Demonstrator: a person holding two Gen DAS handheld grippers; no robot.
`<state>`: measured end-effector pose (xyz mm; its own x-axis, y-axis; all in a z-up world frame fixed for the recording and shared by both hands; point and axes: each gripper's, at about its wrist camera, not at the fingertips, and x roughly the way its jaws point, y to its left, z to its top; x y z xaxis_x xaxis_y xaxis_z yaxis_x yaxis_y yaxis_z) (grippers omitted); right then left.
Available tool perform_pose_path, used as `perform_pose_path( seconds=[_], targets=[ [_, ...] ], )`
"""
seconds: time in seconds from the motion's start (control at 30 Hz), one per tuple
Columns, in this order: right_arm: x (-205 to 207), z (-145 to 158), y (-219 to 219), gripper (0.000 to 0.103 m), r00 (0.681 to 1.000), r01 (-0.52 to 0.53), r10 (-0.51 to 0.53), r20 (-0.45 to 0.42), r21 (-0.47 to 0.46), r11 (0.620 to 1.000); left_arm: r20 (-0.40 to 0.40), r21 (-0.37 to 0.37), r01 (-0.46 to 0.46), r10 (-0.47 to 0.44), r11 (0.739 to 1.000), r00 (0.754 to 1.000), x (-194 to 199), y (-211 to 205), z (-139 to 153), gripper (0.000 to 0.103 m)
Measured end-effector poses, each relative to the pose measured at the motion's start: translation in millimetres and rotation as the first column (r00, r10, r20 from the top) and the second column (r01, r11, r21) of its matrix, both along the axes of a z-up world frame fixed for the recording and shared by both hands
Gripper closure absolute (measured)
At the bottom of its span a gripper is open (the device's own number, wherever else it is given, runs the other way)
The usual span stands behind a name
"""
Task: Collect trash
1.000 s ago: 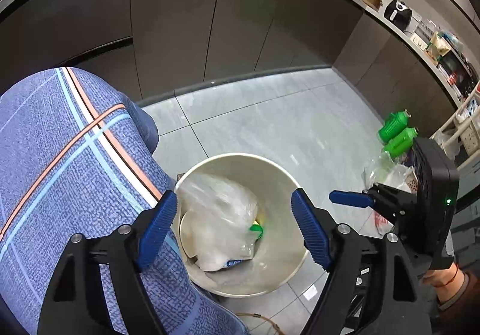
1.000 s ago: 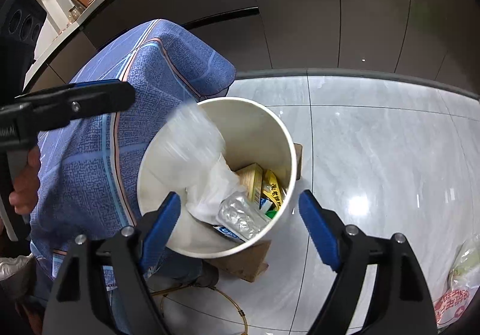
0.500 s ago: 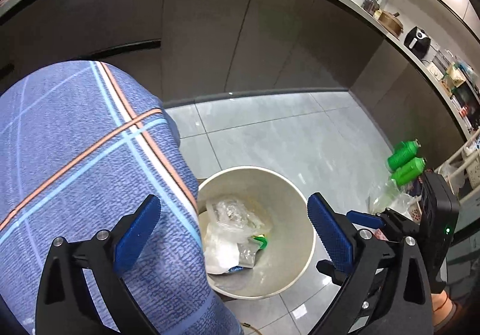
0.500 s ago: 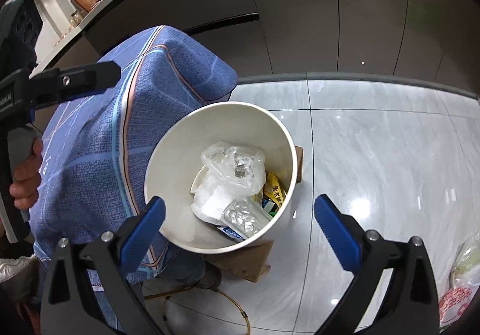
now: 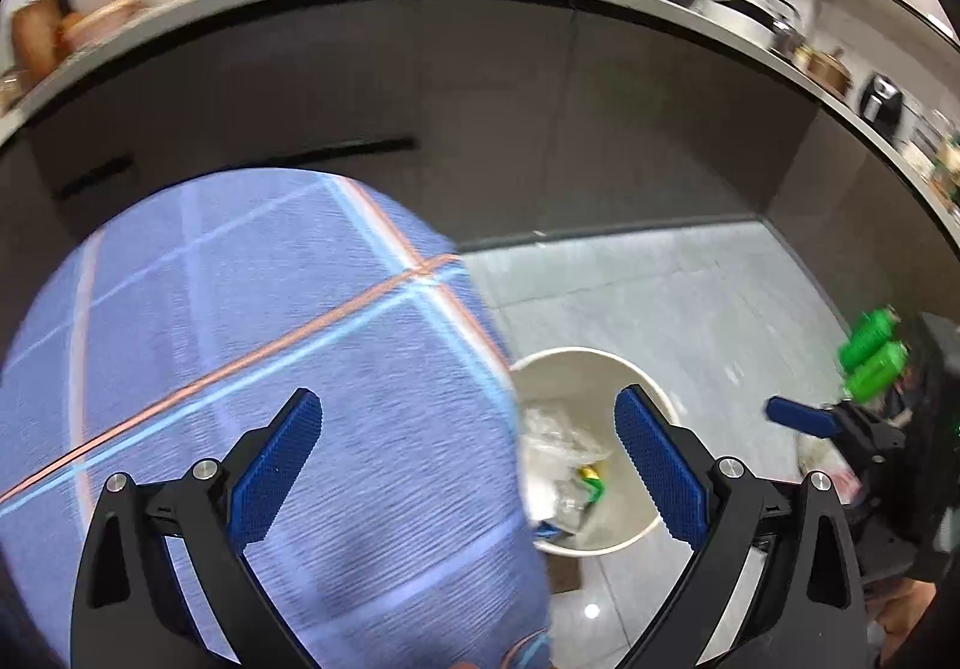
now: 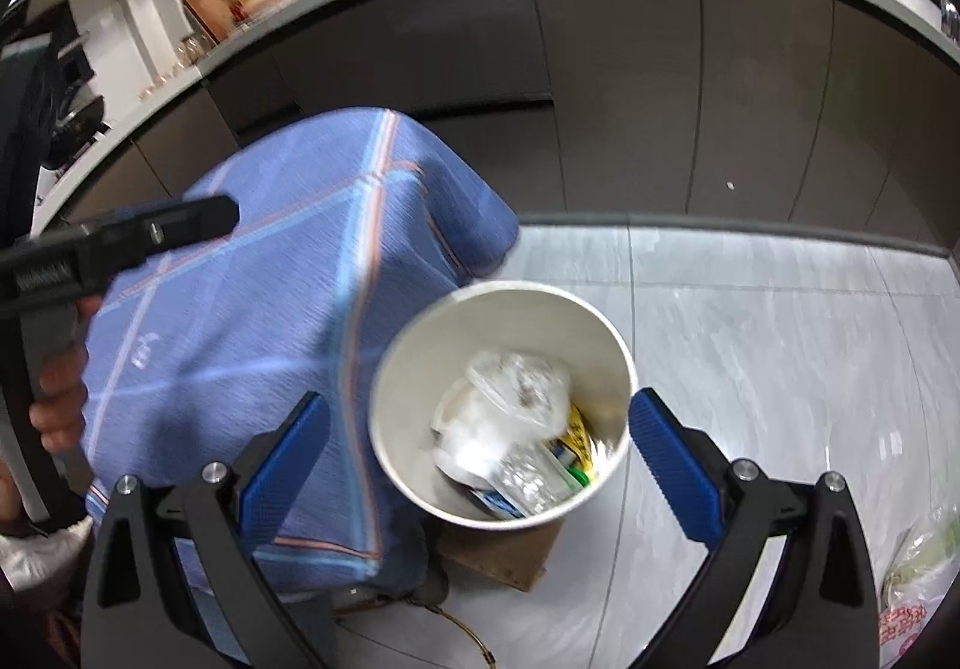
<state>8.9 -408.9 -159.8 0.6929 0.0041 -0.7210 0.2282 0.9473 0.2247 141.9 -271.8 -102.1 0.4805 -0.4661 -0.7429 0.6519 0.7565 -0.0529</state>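
A round white trash bin stands on the grey tiled floor beside a table draped in a blue plaid cloth. It holds clear plastic bags and several colourful wrappers. My right gripper is open and empty, high above the bin. My left gripper is open and empty over the cloth's edge, with the bin below to its right. The left gripper also shows at the left of the right wrist view.
Dark kitchen cabinets under a cluttered counter curve behind. Two green bottles and a plastic bag lie on the floor at right. A brown cardboard piece lies under the bin.
Both grippers have risen away from the bin and tilted up, so the bin looks smaller and more counter shows. The plastic bag dropped a second ago has settled in the bin.
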Motion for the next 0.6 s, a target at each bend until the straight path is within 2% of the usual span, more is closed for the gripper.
perform_pose_path(
  seconds=[0.2,0.4,0.6],
  targets=[
    [5.4,46.1,42.5,0.003,0.994,-0.081,0.084,0.076,-0.038,0.996,0.069,0.016,-0.138,0.137,0.990,0.988,-14.2,54.8,30.5,0.008],
    [4.8,76.0,87.4,0.003,0.994,-0.065,0.078,0.075,-0.171,0.983,0.089,0.034,-0.263,0.260,0.964,0.962,-35.2,110.3,47.7,0.008],
    [-3.5,93.5,118.0,0.003,0.992,-0.049,0.069,0.101,-0.183,0.982,0.116,0.045,-0.316,0.309,0.948,0.944,-57.1,151.1,52.9,0.008]
  ],
)
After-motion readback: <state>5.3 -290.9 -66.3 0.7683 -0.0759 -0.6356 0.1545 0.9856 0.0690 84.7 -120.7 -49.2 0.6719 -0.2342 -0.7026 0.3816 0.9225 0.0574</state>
